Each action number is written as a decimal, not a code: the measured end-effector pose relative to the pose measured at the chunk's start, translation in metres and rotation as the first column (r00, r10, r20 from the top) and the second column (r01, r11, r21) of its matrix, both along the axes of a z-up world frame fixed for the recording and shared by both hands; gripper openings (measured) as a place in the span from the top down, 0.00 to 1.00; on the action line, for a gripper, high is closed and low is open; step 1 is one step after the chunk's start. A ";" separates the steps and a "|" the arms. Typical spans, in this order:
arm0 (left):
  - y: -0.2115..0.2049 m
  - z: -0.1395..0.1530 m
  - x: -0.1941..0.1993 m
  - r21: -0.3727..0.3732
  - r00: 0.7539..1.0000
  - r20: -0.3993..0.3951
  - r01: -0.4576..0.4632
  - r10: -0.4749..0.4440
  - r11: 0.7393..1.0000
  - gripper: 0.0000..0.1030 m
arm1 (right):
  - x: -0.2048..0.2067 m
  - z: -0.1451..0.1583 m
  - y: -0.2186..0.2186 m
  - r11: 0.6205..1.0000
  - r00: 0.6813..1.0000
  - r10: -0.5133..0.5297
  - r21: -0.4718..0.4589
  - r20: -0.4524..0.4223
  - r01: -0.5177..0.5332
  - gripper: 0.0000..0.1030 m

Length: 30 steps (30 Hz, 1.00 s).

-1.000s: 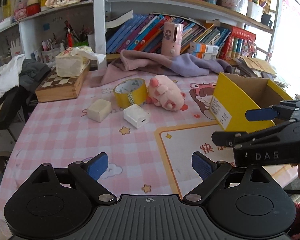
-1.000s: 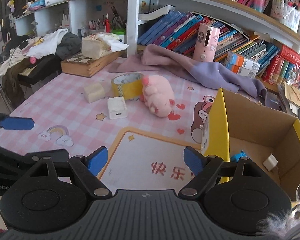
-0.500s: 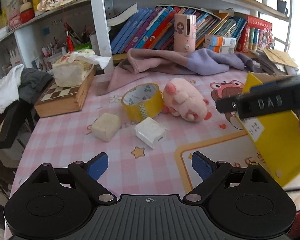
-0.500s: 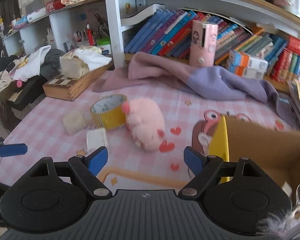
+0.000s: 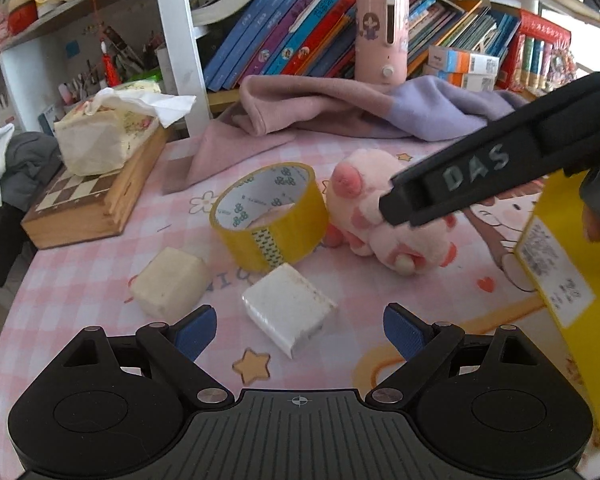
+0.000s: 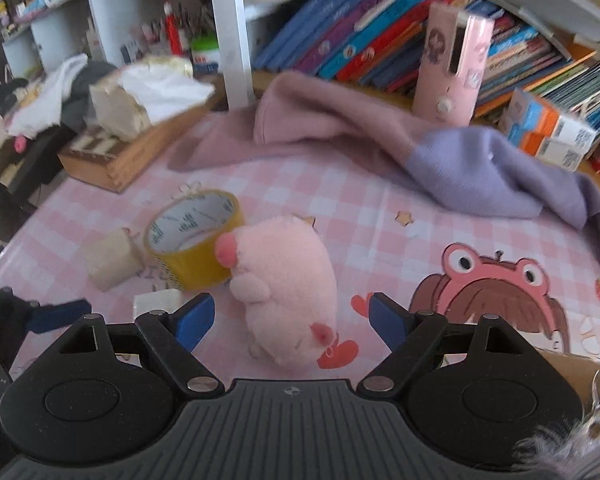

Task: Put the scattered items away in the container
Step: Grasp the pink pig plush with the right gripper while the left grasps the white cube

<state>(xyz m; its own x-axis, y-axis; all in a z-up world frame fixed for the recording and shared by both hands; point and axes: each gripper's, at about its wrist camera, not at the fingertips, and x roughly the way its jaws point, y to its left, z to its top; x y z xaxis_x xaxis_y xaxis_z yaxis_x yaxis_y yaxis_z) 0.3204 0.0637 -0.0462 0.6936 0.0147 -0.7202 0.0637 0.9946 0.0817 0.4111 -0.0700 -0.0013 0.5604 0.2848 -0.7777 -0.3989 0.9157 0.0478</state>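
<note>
— Plush pig (image 6: 284, 280) lies on the pink cloth beside the tape roll (image 6: 194, 240), and the right gripper (image 6: 290, 318) straddles it with jaws spread.
— The left gripper (image 5: 298, 328), also wide and empty, is over the white block (image 5: 288, 308) — crowded; one might nudge the tape away.

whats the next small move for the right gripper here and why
Probably ease the right gripper forward and down around the pink plush pig, then close. Its jaws stand open and empty with the pig lying between and just ahead of them on the table, beside the yellow tape roll, so it looks the nearest scattered item.
</note>
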 end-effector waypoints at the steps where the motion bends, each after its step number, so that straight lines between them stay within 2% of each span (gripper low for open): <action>1: 0.000 -0.002 0.004 0.005 1.000 -0.002 -0.005 0.005 1.000 0.11 | 0.004 -0.004 0.002 1.000 1.000 0.001 -0.009 -0.010 -0.001 0.19; 15: 0.004 -0.026 0.035 -0.030 0.995 -0.066 -0.081 0.079 0.996 0.11 | 0.039 -0.038 0.029 0.996 0.997 0.040 -0.076 -0.060 -0.044 0.19; 19: 0.007 -0.030 0.040 -0.059 0.992 -0.073 -0.108 0.104 0.992 0.19 | 0.042 -0.041 0.028 0.997 0.999 0.006 -0.079 -0.045 -0.009 0.22; 21: 0.008 -0.029 0.039 -0.061 0.991 -0.064 -0.121 0.117 0.991 0.24 | 0.043 -0.042 0.027 0.998 0.998 0.012 -0.064 -0.056 -0.015 0.34; 23: 0.008 -0.028 0.039 -0.063 0.992 -0.055 -0.118 0.115 0.991 0.38 | 0.041 -0.040 0.029 0.997 0.998 0.022 -0.070 -0.050 -0.026 0.37; 30: 0.016 -0.022 0.033 -0.101 0.994 -0.064 -0.095 0.089 0.990 0.39 | 0.028 -0.030 0.023 0.998 0.999 0.031 -0.062 -0.042 -0.033 0.43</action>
<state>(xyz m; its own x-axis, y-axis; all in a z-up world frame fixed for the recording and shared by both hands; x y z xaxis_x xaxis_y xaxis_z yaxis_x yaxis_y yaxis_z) 0.3532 0.0795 -0.0686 0.6485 -0.0003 -0.7612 -0.0266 0.9994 -0.0231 0.4393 -0.0475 -0.0317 0.5192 0.2522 -0.8166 -0.4272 0.9041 0.0077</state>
